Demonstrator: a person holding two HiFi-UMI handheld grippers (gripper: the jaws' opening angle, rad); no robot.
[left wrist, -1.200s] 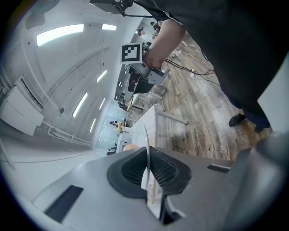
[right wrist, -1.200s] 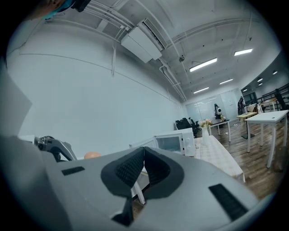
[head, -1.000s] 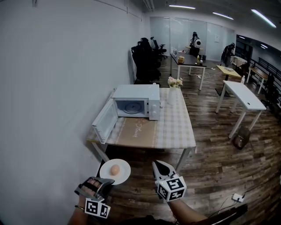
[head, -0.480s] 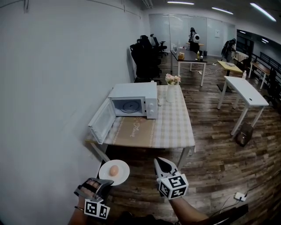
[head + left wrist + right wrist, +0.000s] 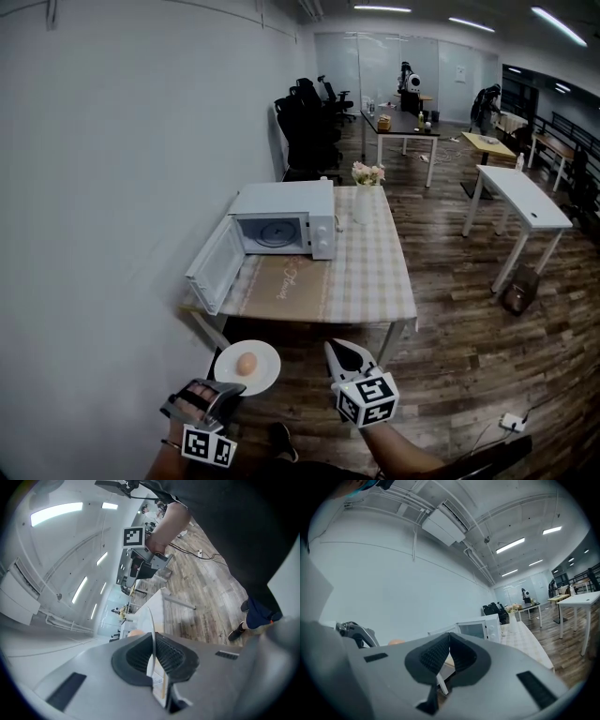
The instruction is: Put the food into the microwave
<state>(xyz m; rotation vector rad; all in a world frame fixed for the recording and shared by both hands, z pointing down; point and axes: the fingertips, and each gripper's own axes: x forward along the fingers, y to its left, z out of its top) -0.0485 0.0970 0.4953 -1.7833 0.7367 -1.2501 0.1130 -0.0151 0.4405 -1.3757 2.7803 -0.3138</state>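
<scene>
Your left gripper (image 5: 223, 392) clamps the white plate's (image 5: 265, 375) rim, food (image 5: 247, 364) on top, near you, well short of the open microwave (image 5: 281, 217) on the far table (image 5: 361, 281). Your right gripper (image 5: 341, 352) is closed, empty.

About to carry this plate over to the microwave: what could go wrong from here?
The left hand-held gripper pinches the plate only at its rim, with the egg loose on top: a tilt could roll it off. The open microwave door juts out on the plate's side, so the plate could clip it going in.
</scene>
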